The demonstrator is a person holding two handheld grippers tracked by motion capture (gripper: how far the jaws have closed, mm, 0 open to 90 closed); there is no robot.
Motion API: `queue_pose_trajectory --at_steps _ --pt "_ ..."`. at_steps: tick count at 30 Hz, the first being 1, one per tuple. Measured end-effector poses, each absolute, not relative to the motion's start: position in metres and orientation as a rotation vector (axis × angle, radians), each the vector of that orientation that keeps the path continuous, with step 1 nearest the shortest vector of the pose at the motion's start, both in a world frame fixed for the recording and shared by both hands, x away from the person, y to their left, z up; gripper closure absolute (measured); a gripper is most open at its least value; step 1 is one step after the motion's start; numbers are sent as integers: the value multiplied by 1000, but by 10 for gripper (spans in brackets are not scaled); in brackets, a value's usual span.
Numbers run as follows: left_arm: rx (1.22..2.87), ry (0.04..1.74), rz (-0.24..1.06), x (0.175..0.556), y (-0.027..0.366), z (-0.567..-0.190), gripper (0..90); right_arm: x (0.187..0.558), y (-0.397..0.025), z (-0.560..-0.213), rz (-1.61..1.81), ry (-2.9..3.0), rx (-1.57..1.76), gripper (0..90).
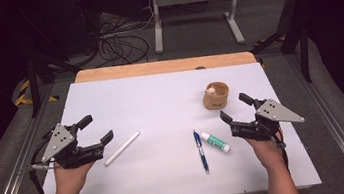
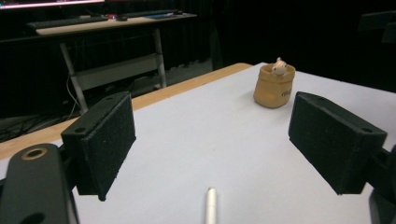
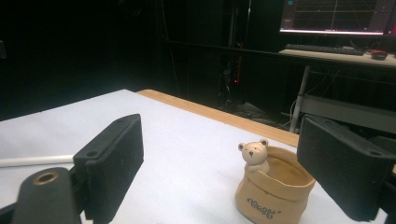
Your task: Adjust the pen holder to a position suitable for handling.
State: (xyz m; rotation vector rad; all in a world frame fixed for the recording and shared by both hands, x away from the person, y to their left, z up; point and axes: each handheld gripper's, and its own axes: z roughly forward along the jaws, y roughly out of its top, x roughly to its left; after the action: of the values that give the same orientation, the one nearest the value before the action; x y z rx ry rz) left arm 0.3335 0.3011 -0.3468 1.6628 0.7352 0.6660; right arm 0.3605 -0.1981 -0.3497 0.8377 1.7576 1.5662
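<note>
A tan pot with a small bear figure on its rim (image 1: pixel 215 95) stands on the white table sheet (image 1: pixel 160 98) right of centre. A white pen (image 1: pixel 122 148), a blue pen (image 1: pixel 201 151) and a white glue stick with green label (image 1: pixel 215 141) lie on the sheet toward the front. My left gripper (image 1: pixel 99 129) is held open at the left, the white pen (image 2: pixel 211 205) just ahead of its jaws. My right gripper (image 1: pixel 236 108) is held open at the right, with the pot (image 3: pixel 272 191) in front of its jaws and nothing between them.
The sheet covers a wooden table whose bare back edge (image 1: pixel 163 66) shows. Beyond it are a white desk frame (image 1: pixel 194 8) and loose cables (image 1: pixel 120 46) on the floor. A monitor (image 3: pixel 336 16) glows on a far desk.
</note>
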Motion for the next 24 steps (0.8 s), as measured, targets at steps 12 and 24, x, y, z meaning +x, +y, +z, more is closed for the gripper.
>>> queue_pose_trajectory --at_steps 12,24 --pt "1798 786 652 336 298 -353 222 360 -195 -348 1537 1777 829 160" --pt "1907 876 614 336 299 -371 273 360 -194 -347 1531 1786 830 170"
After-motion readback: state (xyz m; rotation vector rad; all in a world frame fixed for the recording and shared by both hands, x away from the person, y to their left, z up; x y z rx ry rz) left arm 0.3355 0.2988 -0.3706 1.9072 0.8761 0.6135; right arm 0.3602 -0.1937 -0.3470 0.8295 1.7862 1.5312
